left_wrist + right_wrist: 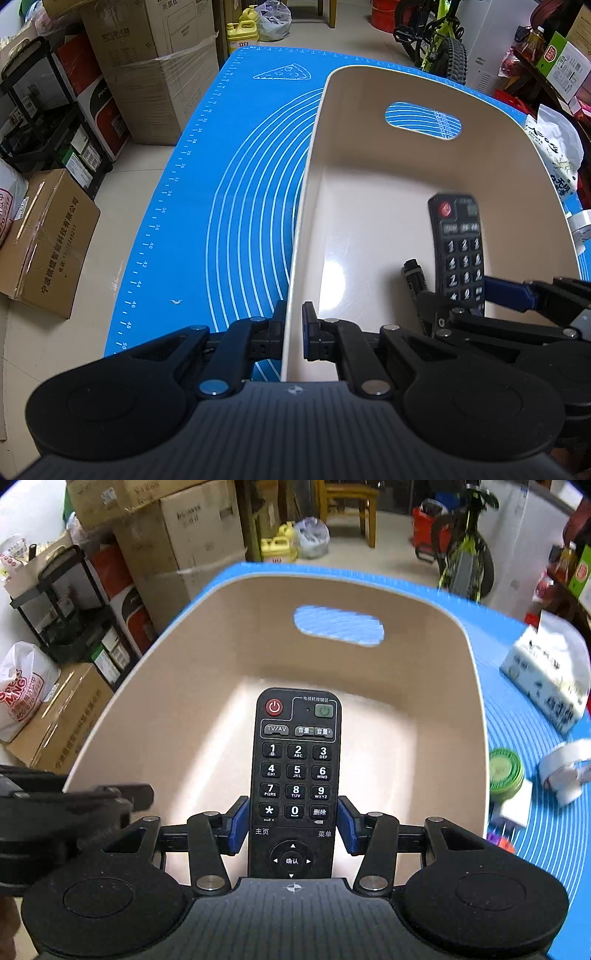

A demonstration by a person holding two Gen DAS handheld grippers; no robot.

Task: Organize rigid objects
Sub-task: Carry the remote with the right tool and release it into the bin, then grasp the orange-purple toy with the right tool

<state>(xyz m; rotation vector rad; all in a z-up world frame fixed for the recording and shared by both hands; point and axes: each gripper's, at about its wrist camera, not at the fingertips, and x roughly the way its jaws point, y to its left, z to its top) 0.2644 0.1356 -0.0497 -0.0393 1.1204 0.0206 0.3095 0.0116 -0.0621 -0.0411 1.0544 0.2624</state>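
Left gripper [293, 332]: jaws clamped on the near left wall of the beige bin [306, 192], one finger outside, one inside.
Right gripper [291, 825]: jaws stand on either side of the black remote control [295, 775]; a thin gap shows on the right side, so I cannot tell whether the pads press on it. No earlier view is here to compare.
Remote control: keypad up, long axis pointing to the far wall of the bin, hanging over the bin's inside.
Black marker [415, 280]: lies on the bin floor, just left of the remote in the left wrist view.
Bin: stands on the blue mat [240, 166] that covers the worktop; a handle slot is cut in its far wall.
Right of the bin: a green round tin [506, 768], a white tape roll [565, 771], a white charger [513, 808] and a tissue pack [546, 679] on the mat.
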